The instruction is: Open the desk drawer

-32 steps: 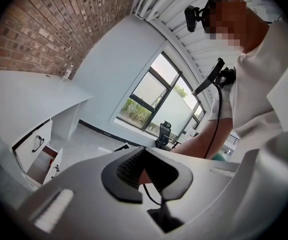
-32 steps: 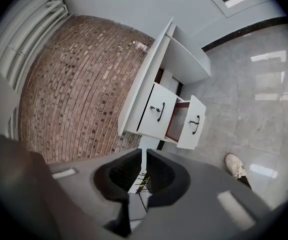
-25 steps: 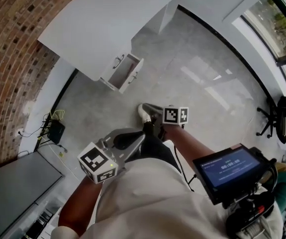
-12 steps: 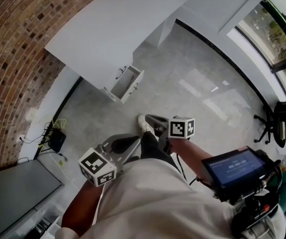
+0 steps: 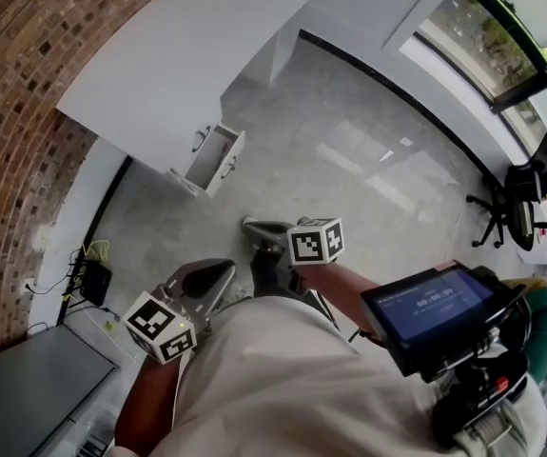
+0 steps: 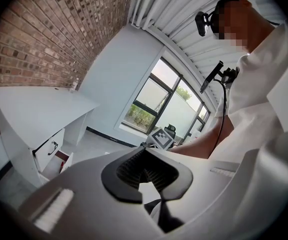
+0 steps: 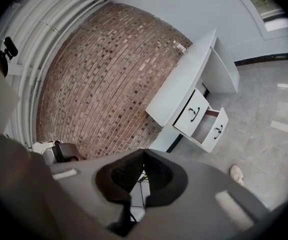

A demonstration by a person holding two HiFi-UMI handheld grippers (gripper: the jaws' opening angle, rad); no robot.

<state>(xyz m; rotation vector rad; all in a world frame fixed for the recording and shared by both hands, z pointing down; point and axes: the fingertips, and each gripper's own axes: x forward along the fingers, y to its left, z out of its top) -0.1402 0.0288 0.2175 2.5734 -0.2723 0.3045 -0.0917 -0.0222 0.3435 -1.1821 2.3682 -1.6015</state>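
A: Jaw state?
B: Left gripper (image 6: pixel 145 151): pads (image 6: pixel 126 170) meet tip to tip, nothing between. Right gripper (image 7: pixel 143 154): same, pads pressed together, empty.
A: Where are they?
B: Head view: both low in frame against the person (image 5: pixel 292 379). Left is at lower left, right near centre. Both well apart from the desk (image 5: pixel 187 55).
A: Drawer?
B: Drawer (image 5: pixel 206 160) sits left of centre in the head view, under the desk edge, pulled out. No contents that I can see. In the right gripper view it's right of centre, and the upper drawer (image 7: pixel 191 113) above it is flush shut.
A: What changed over the last second?
B: The drawer sticks out the same in all three head frames. The view swung: desk and drawer slid a bit left, and more window (image 5: pixel 501 36) shows at upper right. The grippers drifted slightly down-left in frame, stayed closed, and got no closer to the desk.
A: Meaning?
B: My read: the opening is done and the person is standing back from it. Nothing is left to pull unless full extension is wanted. Can't tell from here whether it's at the stop.
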